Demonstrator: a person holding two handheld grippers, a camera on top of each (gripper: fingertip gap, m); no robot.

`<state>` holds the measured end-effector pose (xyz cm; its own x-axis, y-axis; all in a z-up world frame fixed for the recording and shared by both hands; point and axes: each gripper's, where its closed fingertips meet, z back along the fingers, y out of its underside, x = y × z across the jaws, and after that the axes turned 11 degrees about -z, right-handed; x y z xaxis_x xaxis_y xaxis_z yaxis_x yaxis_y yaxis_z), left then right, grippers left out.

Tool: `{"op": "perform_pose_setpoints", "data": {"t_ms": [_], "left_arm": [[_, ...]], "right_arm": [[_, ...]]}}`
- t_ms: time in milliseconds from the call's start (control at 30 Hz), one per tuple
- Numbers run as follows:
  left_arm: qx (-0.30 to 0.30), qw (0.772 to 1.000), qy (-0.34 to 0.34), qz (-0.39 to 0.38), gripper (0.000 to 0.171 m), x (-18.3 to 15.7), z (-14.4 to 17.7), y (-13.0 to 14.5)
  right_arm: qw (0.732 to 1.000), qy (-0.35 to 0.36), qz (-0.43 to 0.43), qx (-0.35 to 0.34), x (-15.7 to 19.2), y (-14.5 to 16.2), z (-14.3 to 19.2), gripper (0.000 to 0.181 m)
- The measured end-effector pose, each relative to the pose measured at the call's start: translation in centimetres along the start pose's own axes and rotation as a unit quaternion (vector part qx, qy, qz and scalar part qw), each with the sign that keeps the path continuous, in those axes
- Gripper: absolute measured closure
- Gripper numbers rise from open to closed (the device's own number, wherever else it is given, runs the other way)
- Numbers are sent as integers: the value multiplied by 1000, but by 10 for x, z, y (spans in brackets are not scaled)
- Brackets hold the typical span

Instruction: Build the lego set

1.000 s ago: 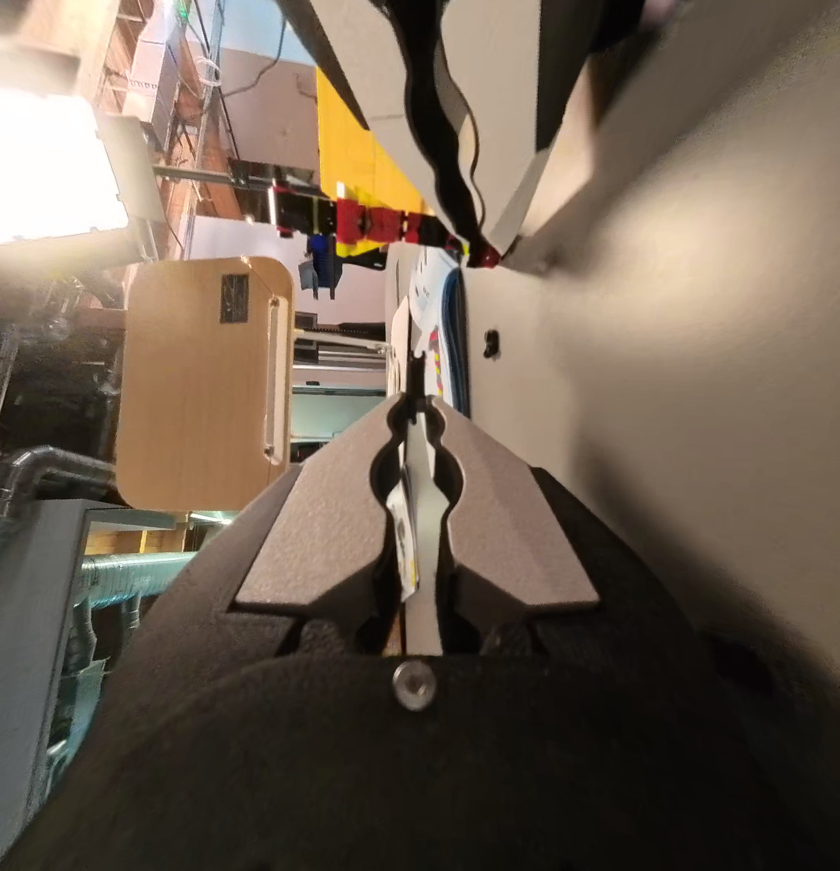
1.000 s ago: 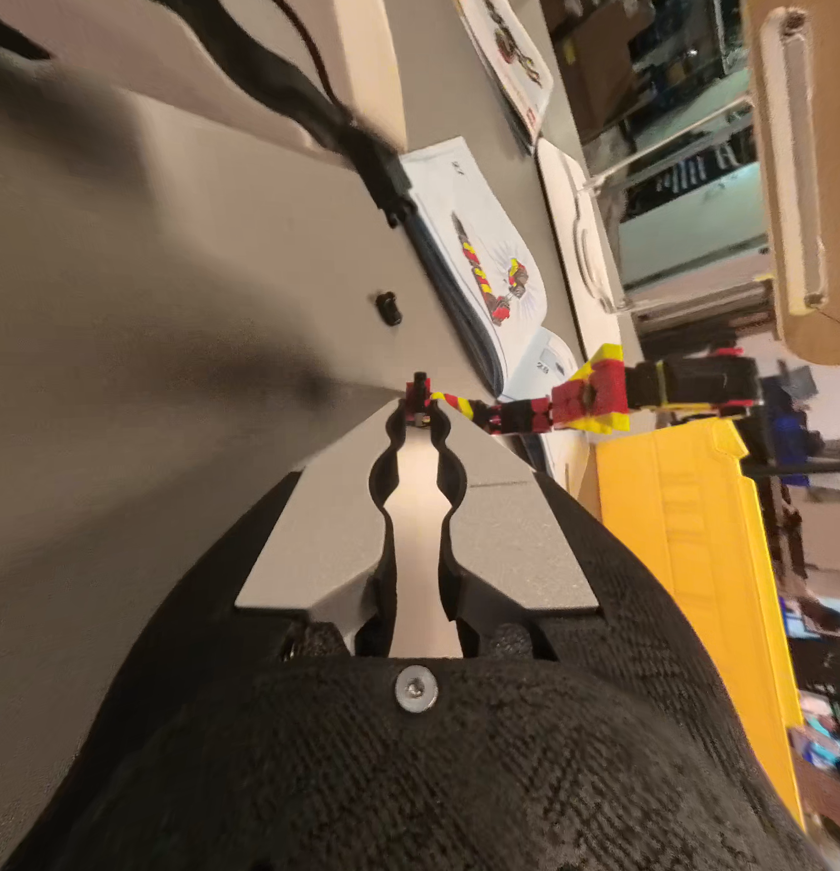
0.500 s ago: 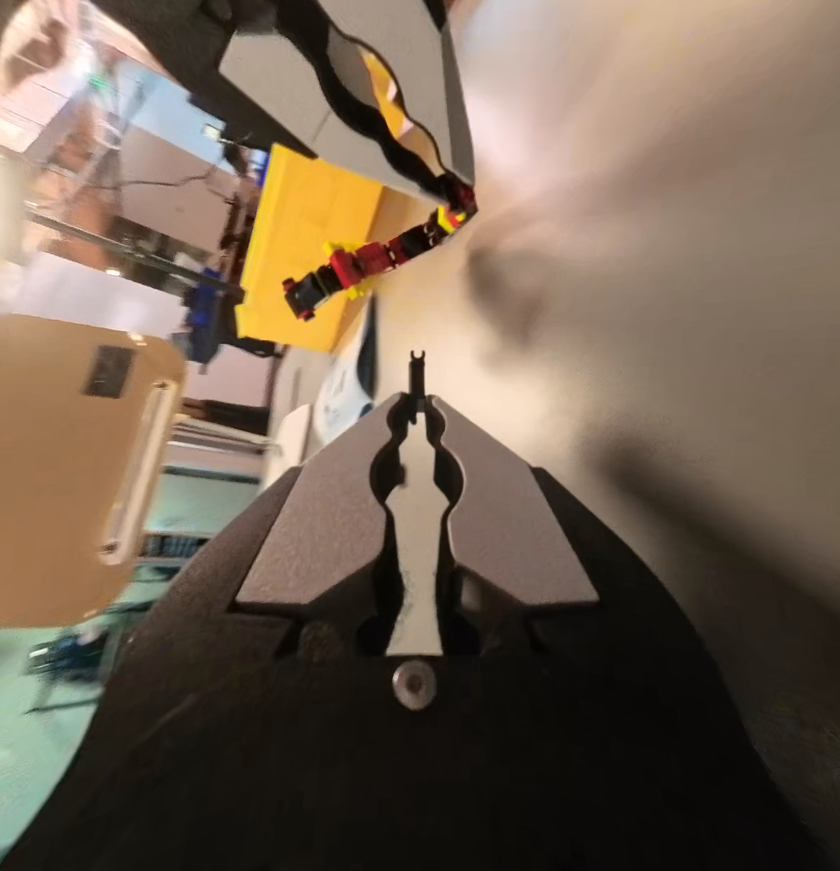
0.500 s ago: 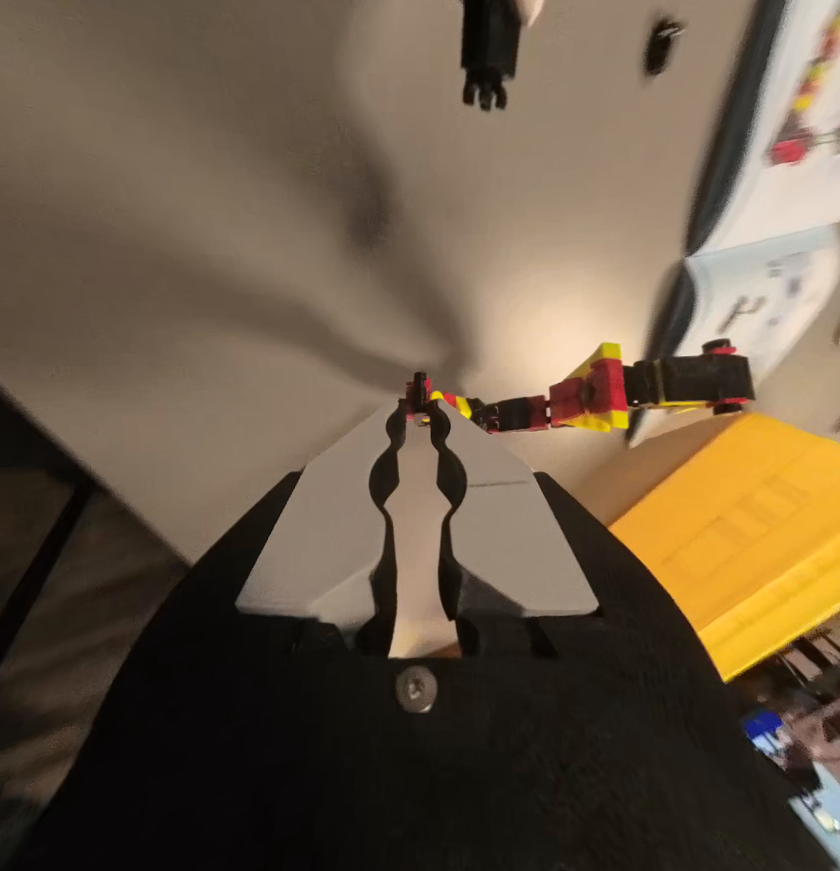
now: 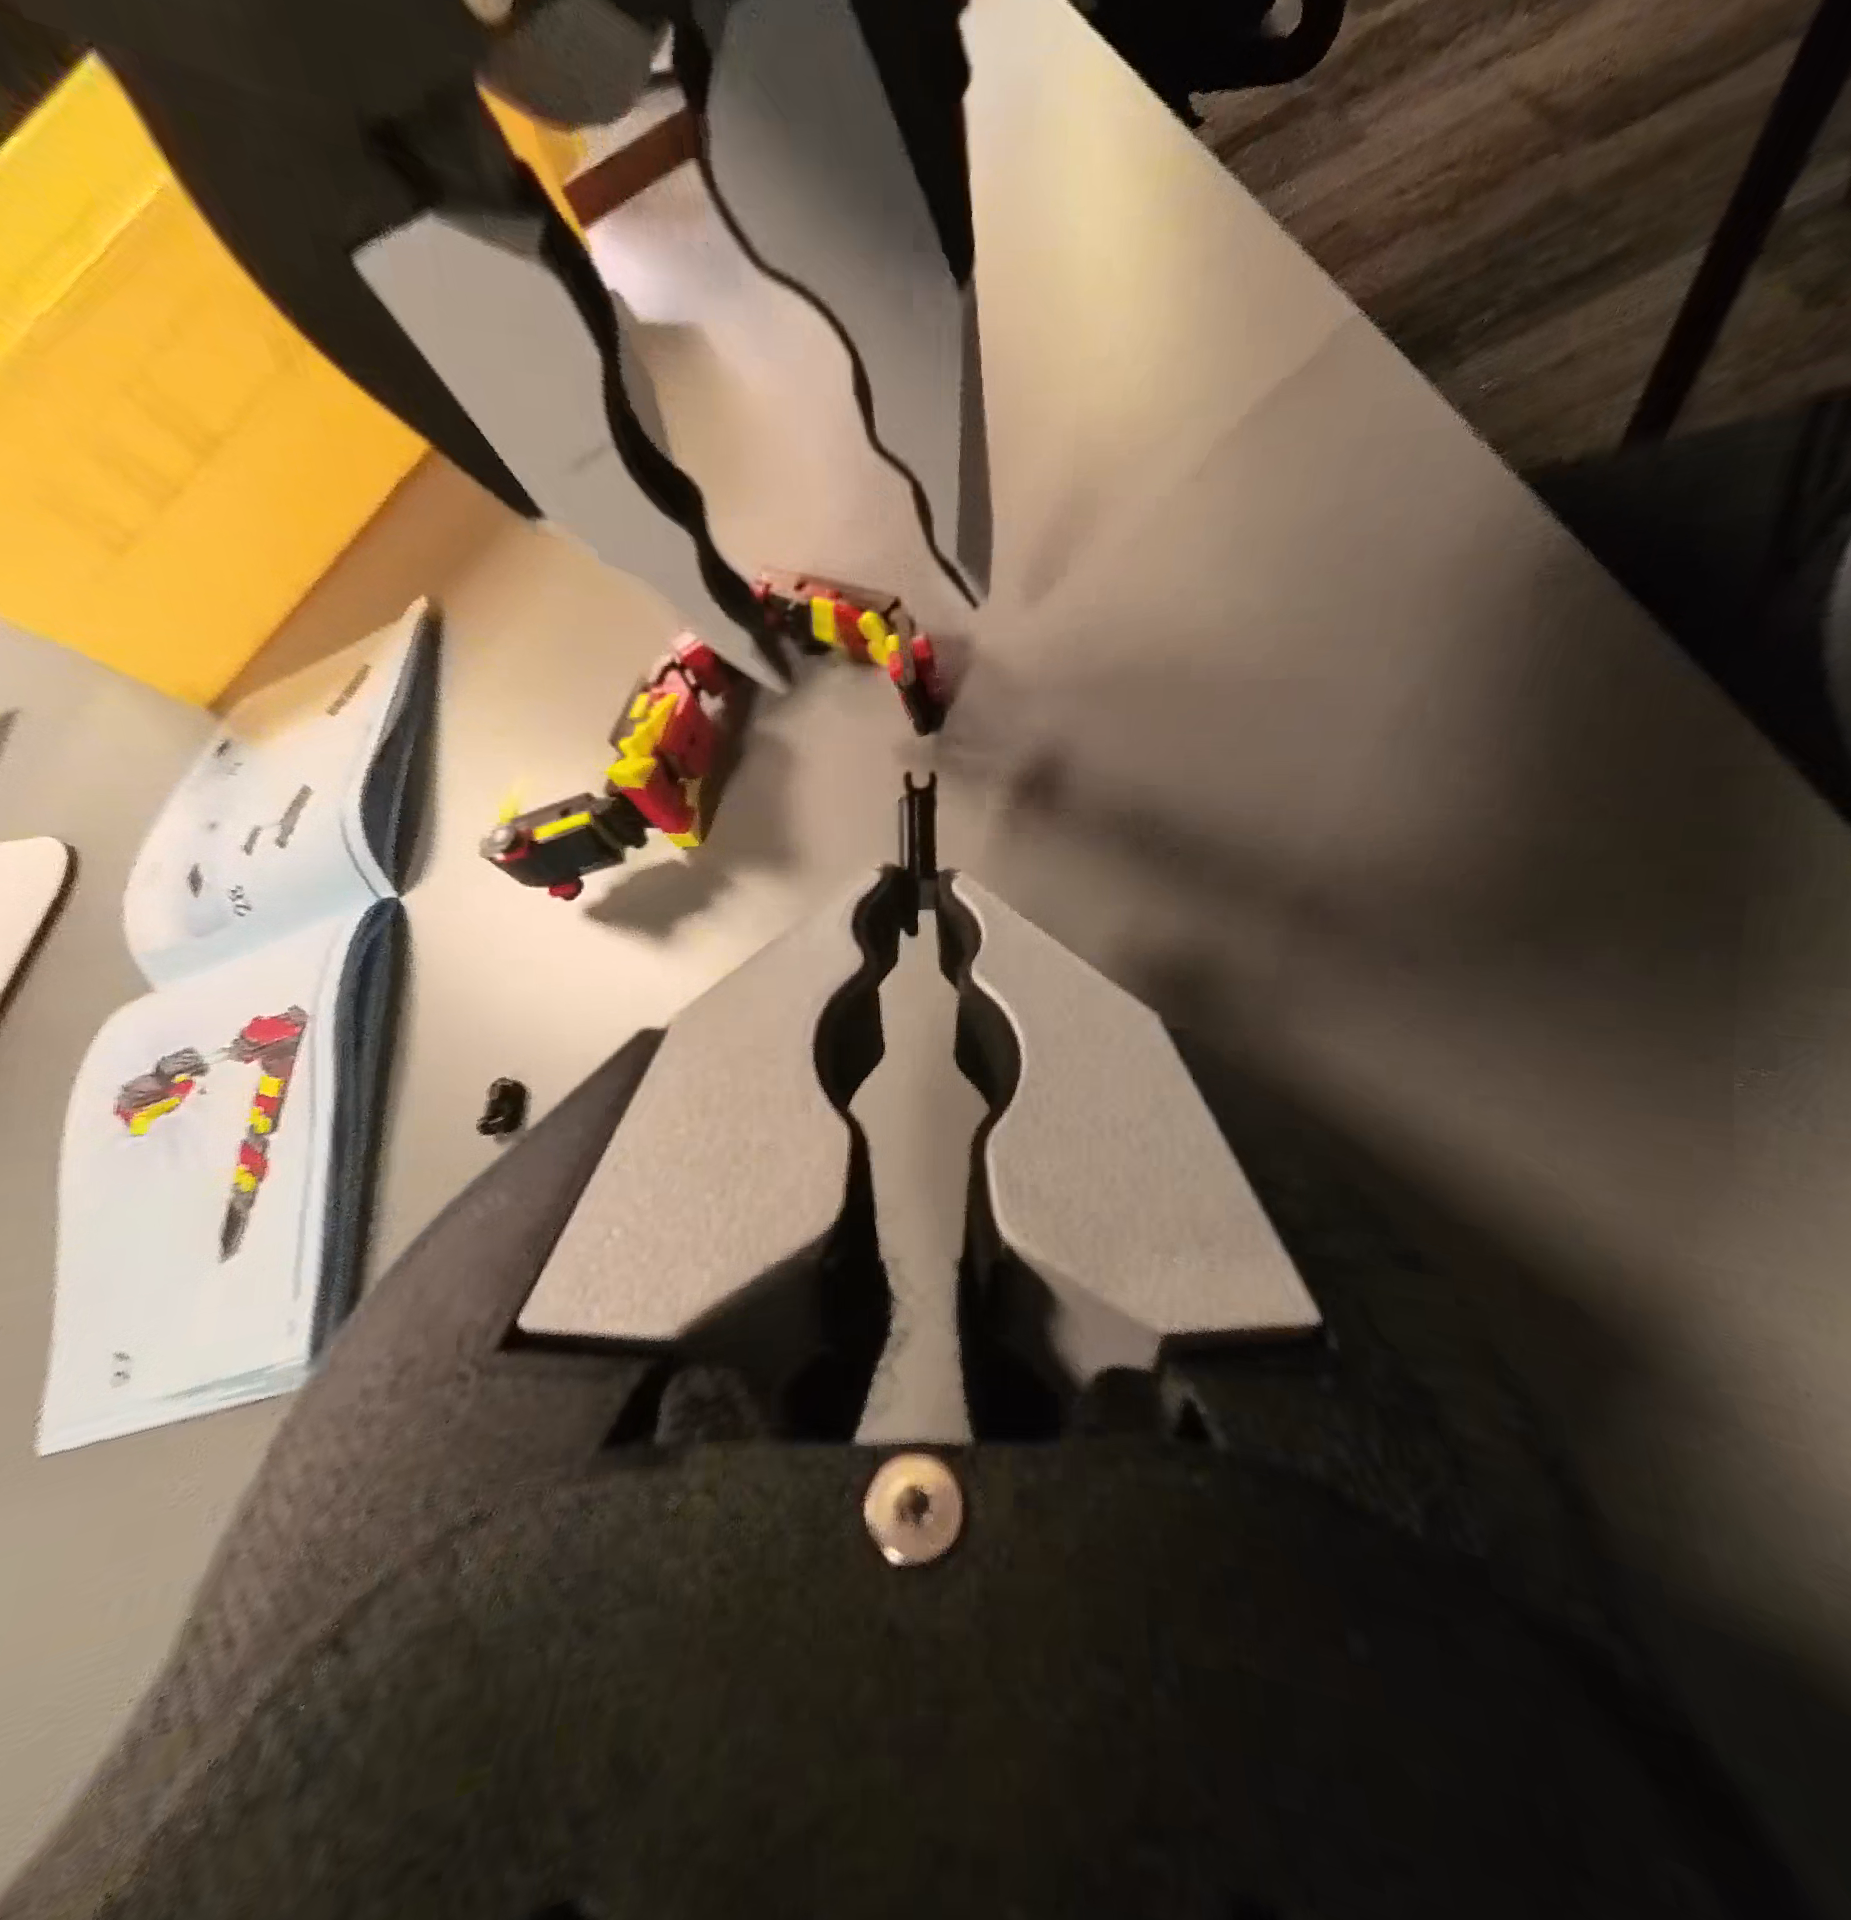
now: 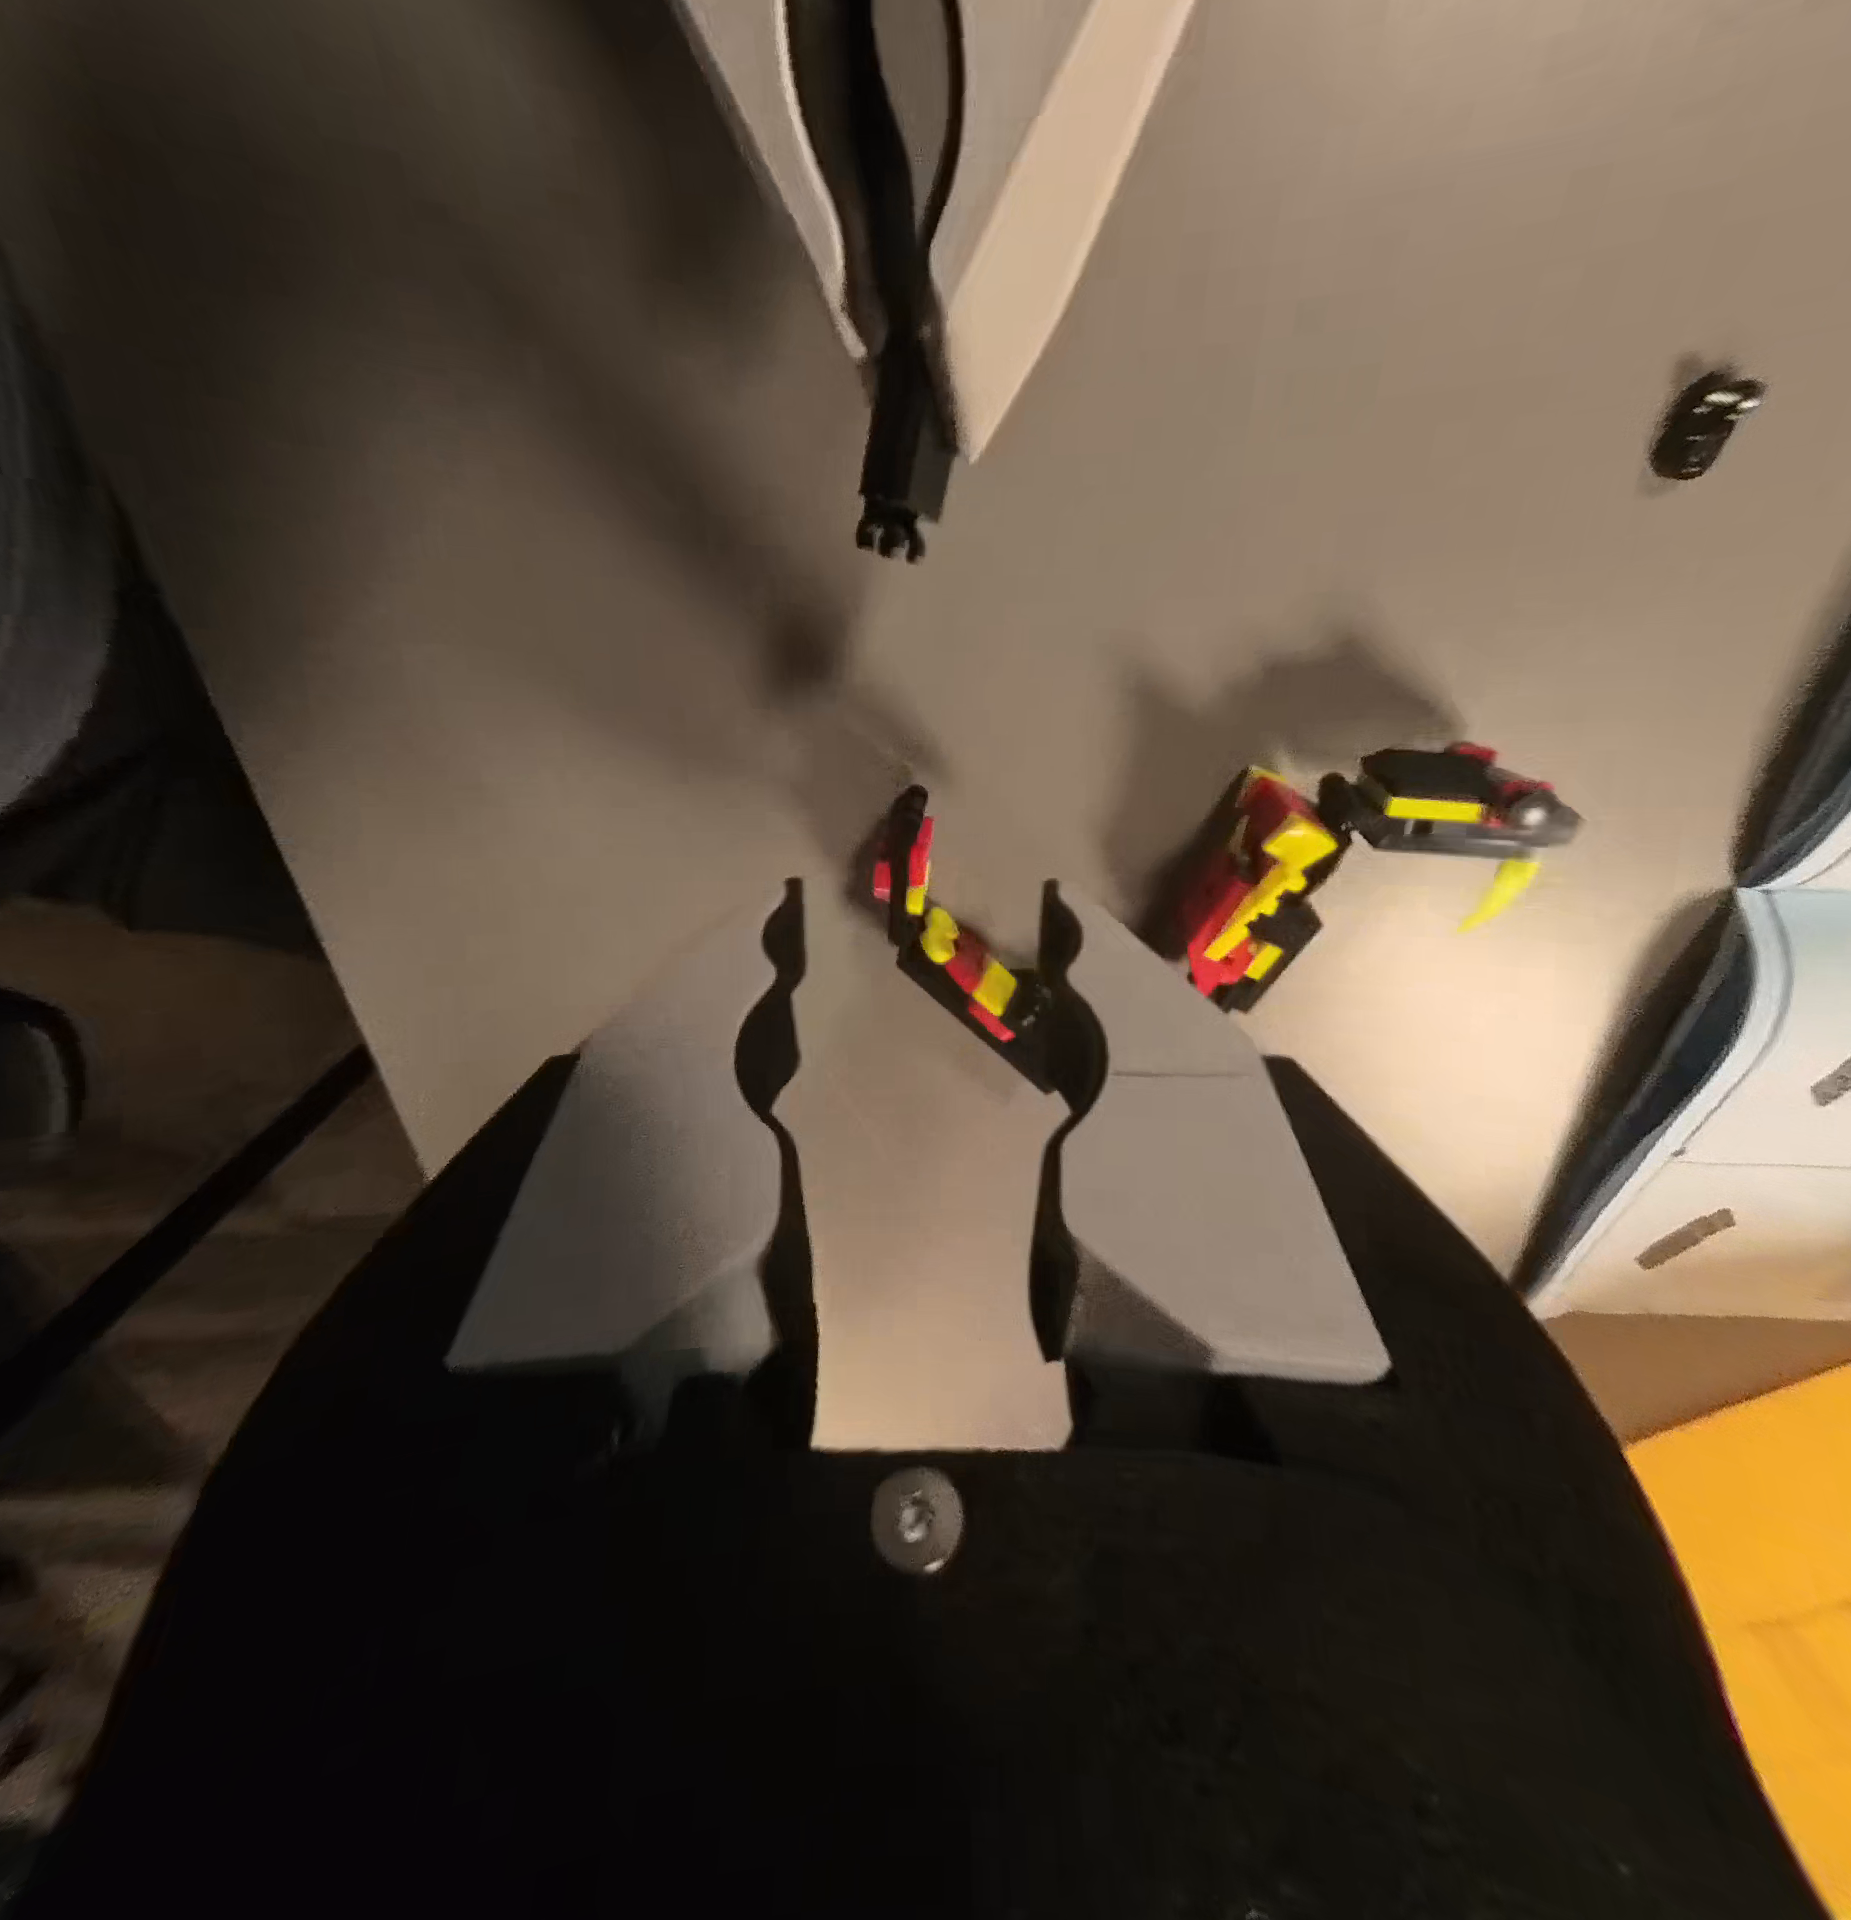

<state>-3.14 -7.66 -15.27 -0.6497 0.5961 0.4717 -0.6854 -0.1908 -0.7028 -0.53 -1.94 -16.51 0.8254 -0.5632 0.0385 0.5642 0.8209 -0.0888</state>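
A red, yellow and black lego model [image 5: 682,743] lies curled on the grey table [image 5: 1368,883]. My left gripper [image 5: 916,883] is shut on a thin black lego piece [image 5: 916,826] that sticks out past its tips, close to the model's tail end [image 5: 905,670]. My right gripper [image 6: 921,899] is open, its fingers either side of the model's tail [image 6: 952,951] without clamping it. The model's body [image 6: 1259,894] and black head [image 6: 1451,805] lie to its right. The left gripper [image 6: 905,436] with the black piece [image 6: 895,488] also shows opposite, in the right wrist view.
An open instruction booklet [image 5: 235,997] lies left of the model, with a yellow box [image 5: 121,395] beyond it. A small loose black piece [image 5: 502,1104] sits near the booklet and also shows in the right wrist view [image 6: 1700,426]. The table edge [image 5: 1420,395] and floor are on the right. One gripper's finger ends stand about 7 cm off the other's.
My right gripper has opened and let go of the model, which now lies on the table. Both grippers have swung to look down at the table. The left still holds the black piece.
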Motion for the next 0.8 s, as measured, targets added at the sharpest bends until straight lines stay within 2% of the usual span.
{"op": "perform_pose_setpoints", "data": {"t_ms": [67, 133, 233, 333, 433, 667, 800], "left_arm": [[-2, 999, 14, 30, 166, -2, -3, -5], [2, 998, 31, 60, 166, -4, -7, -9], [11, 994, 50, 100, 166, -4, -17, -11], [30, 989, 62, 133, 166, -1, -25, -6], [36, 986, 66, 150, 166, -2, -29, -4], [44, 982, 80, 164, 166, -7, -32, -1], [43, 981, 82, 169, 166, -8, -33, 0]], "right_arm": [[999, 12, 21, -45, -2, 3, 2, 129], [995, 28, 44, -79, -4, 7, 0, 129], [988, 54, 95, -110, -4, 11, -10, 135], [983, 61, 102, -139, -4, 6, -12, 142], [984, 59, 93, -138, -6, 6, -14, 145], [993, -14, 35, -116, 1, 8, -18, 155], [992, -14, 11, -126, -1, 4, -18, 157]]}}
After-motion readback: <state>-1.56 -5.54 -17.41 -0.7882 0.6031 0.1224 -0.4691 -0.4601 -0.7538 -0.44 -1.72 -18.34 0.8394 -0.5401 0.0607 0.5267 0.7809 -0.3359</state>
